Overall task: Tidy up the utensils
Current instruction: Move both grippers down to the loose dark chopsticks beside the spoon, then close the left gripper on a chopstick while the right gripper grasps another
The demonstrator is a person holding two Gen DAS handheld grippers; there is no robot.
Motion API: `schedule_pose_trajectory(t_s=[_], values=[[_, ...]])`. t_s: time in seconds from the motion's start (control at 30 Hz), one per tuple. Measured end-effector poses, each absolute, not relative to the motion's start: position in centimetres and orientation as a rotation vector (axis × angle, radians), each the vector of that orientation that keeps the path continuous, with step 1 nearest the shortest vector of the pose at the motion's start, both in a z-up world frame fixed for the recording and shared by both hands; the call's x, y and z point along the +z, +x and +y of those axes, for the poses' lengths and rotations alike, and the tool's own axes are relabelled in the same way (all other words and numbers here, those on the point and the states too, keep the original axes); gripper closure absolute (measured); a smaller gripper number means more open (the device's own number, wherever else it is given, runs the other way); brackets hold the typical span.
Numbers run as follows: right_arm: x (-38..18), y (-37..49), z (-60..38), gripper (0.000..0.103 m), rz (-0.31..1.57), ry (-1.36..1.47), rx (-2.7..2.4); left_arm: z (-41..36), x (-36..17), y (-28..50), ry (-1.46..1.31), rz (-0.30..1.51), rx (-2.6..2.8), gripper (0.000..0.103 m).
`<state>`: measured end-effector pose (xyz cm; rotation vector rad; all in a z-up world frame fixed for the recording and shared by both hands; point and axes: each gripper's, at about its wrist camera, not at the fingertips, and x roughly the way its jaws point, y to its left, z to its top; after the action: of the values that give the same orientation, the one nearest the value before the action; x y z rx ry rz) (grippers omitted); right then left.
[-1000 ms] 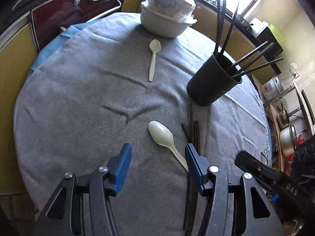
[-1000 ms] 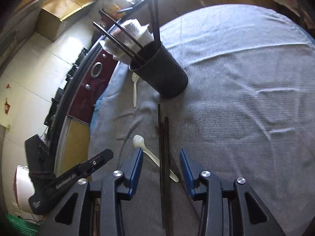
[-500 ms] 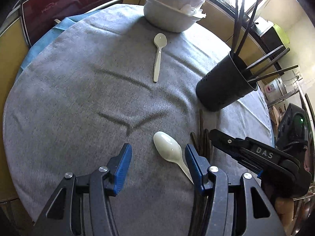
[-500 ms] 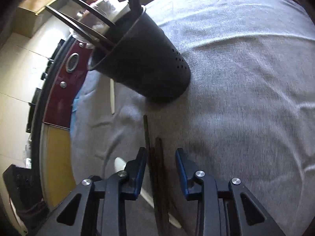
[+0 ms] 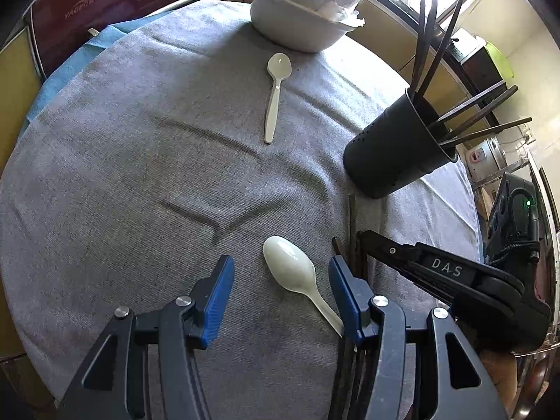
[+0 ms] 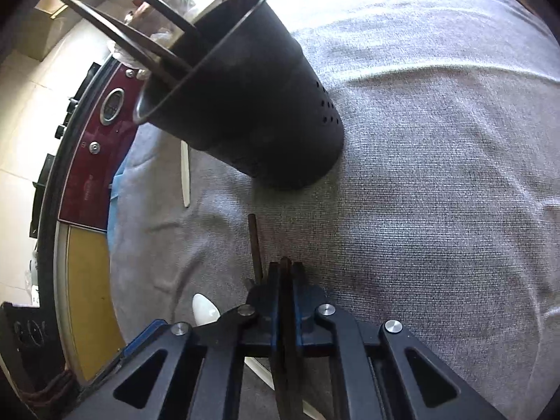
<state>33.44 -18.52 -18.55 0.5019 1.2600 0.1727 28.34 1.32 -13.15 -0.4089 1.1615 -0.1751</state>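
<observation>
Left wrist view: The left gripper (image 5: pixel 278 292) stands half open above the grey cloth (image 5: pixel 140 182), with nothing between its blue pads (image 5: pixel 218 297). A white spoon (image 5: pixel 292 273) lies on the cloth between the jaws, bowl pointing away, its handle running under the right-hand finger. A second white spoon (image 5: pixel 276 96) lies farther off, bowl toward a white bowl (image 5: pixel 301 22) at the far edge of the table. A black holder (image 5: pixel 393 155) stands to the right with several dark chopsticks (image 5: pixel 432 31) fanned out of its mouth. Loose dark chopsticks (image 5: pixel 352 231) lie on the cloth just right of the near spoon. The right gripper (image 5: pixel 364 236) reaches in from the right, its tip down at these chopsticks.

Right wrist view: The right gripper (image 6: pixel 287 266) is clamped narrow on one dark chopstick (image 6: pixel 285 315), which runs between the pads toward the camera. Another chopstick (image 6: pixel 254 245) lies on the cloth (image 6: pixel 437 175) just left of the jaws, apart from them. The black holder (image 6: pixel 252 105) stands directly ahead, near the gripper tip. The bowl of the near spoon (image 6: pixel 204 309) shows at lower left, partly hidden by the gripper frame.
</observation>
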Motion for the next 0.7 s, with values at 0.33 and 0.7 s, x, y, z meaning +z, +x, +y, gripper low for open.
schedule_pose_trajectory(t_s=[0.33,0.7], values=[[-18.0,31.4,-20.4,0.097,1.213,0.492,0.165,-1.5,-12.7,30.0,-0.358,1.192,-0.208,0.046],[-15.8,26.8,-25.4,0.098,1.108,0.528,0.136,-7.3,-14.5,36.0,-0.217,1.264,-0.204,0.056]])
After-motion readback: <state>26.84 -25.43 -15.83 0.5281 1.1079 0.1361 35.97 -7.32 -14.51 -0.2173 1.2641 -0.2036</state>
